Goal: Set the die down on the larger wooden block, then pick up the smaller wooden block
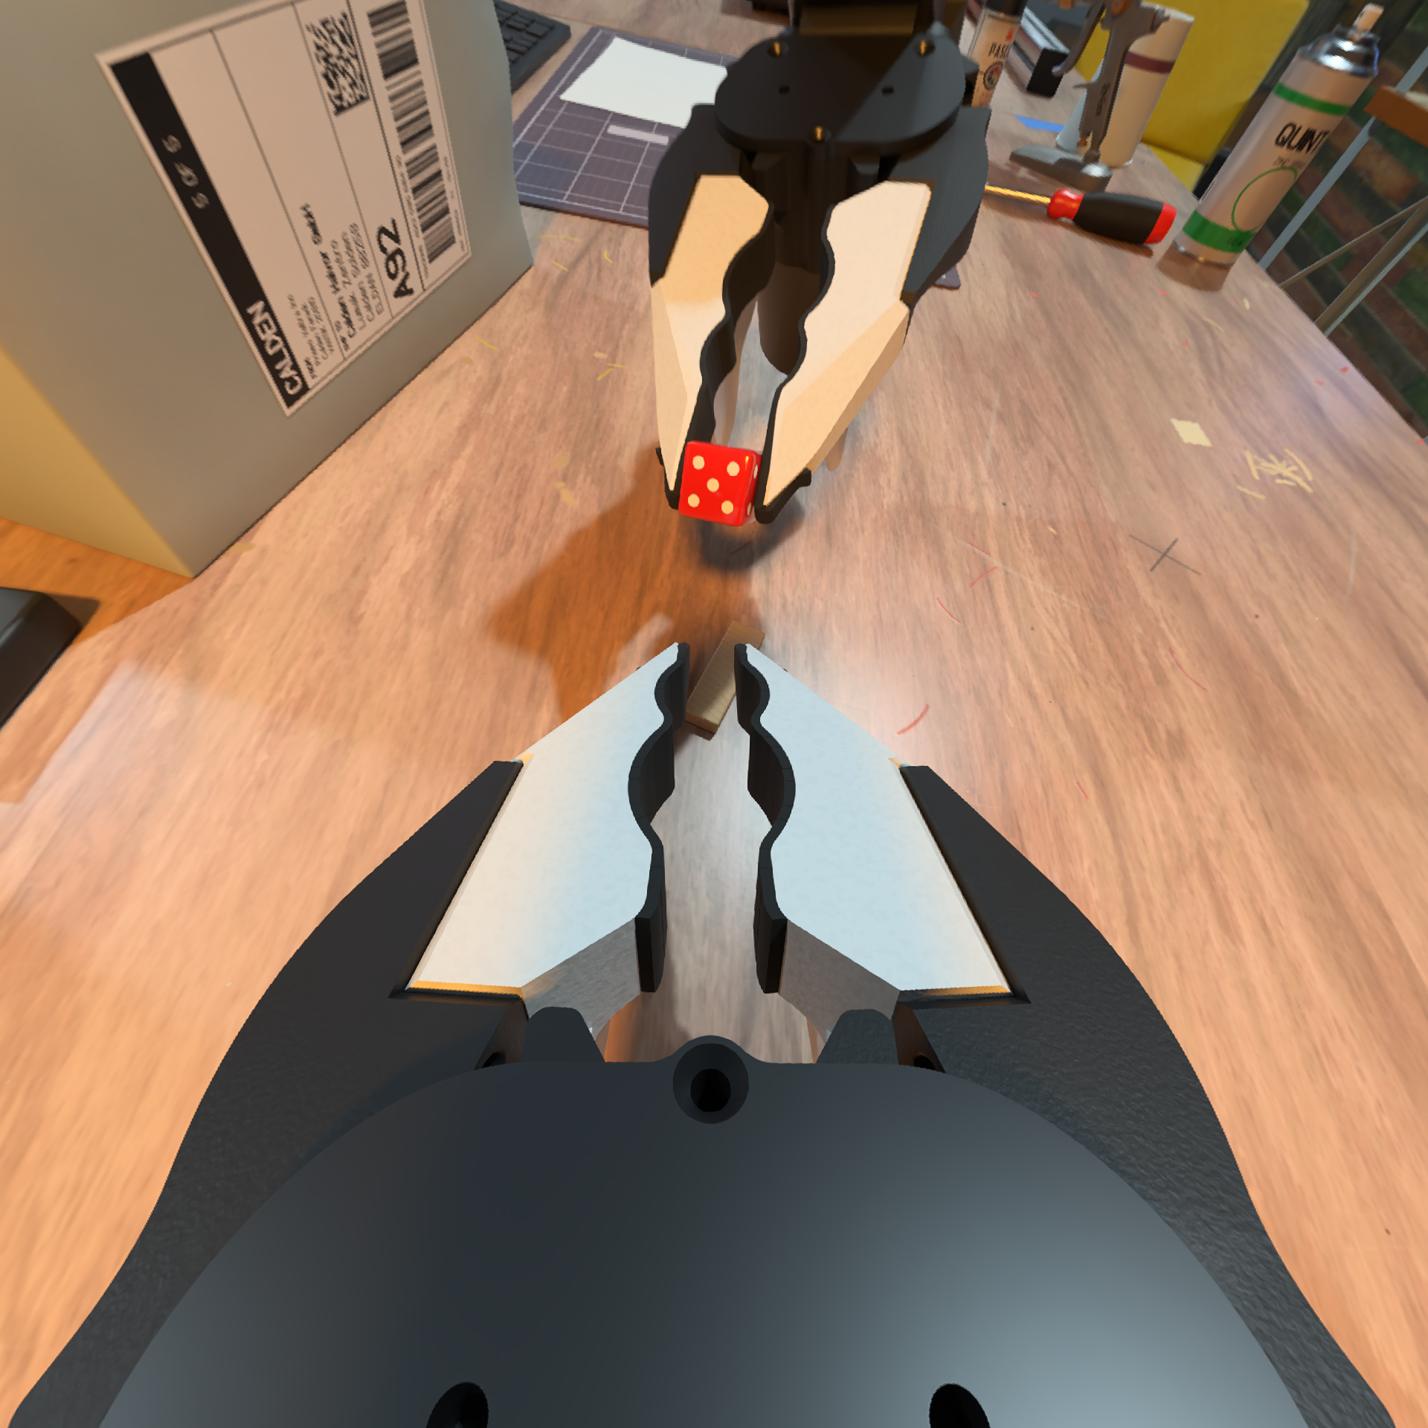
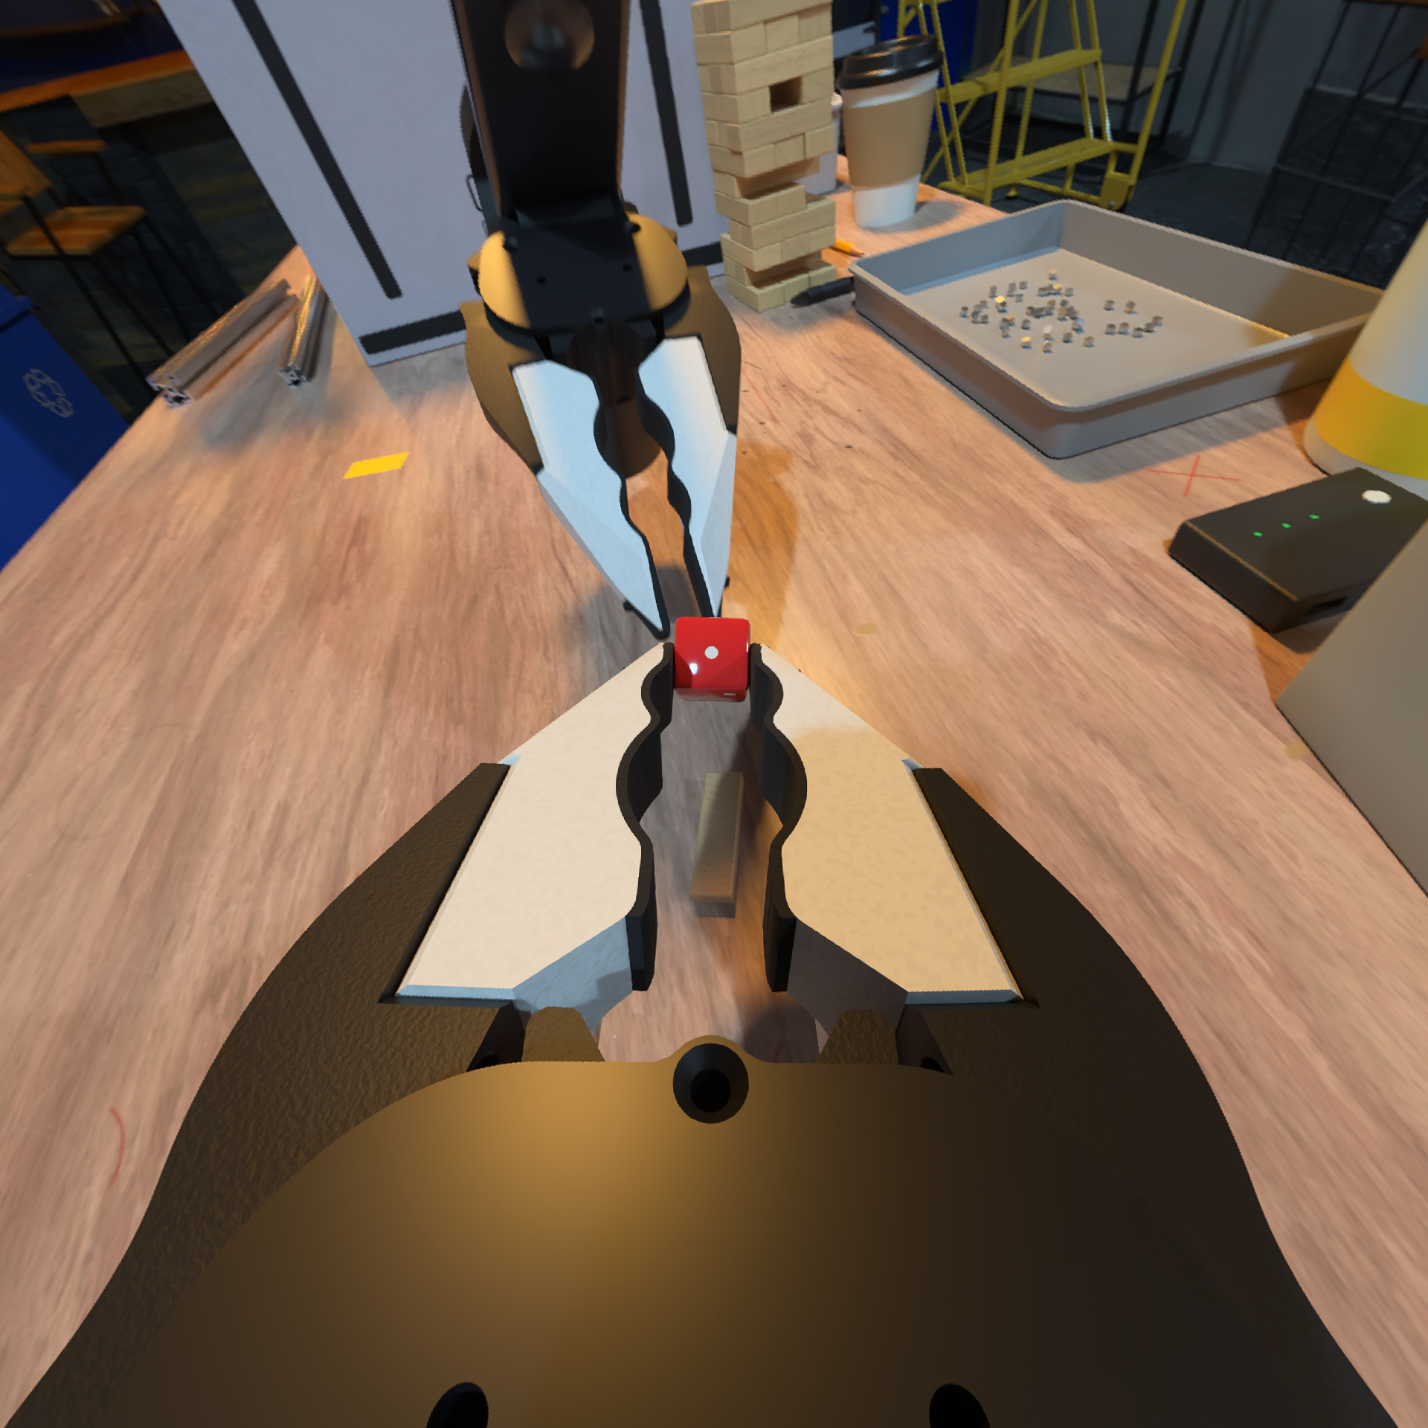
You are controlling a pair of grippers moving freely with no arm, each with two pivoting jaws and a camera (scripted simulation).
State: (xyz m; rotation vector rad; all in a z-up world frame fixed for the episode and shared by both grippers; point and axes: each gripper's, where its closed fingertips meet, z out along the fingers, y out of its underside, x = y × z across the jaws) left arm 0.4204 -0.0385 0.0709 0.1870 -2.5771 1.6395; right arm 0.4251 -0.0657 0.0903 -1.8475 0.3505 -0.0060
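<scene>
My right gripper (image 2: 711, 666) is shut on a red die (image 2: 711, 657) with pale pips and holds it above the wooden table. In the left wrist view the right gripper (image 1: 719, 498) hangs ahead with the die (image 1: 717, 483) between its tips. One light wooden block (image 2: 717, 838) lies flat on the table under the right fingers. In the left wrist view that block (image 1: 715, 688) shows through the gap of my left gripper (image 1: 711, 657), partly hidden by the tips. The left gripper (image 2: 686, 614) is narrowly open and holds nothing. No second block is in view.
A labelled cardboard box (image 1: 232, 232) stands at the left. A cutting mat (image 1: 587, 154), a screwdriver (image 1: 1113, 212) and a spray can (image 1: 1275, 139) lie beyond. A block tower (image 2: 773, 154), a coffee cup (image 2: 885, 124), a grey tray (image 2: 1082, 425) and a black device (image 2: 1298, 549) also show.
</scene>
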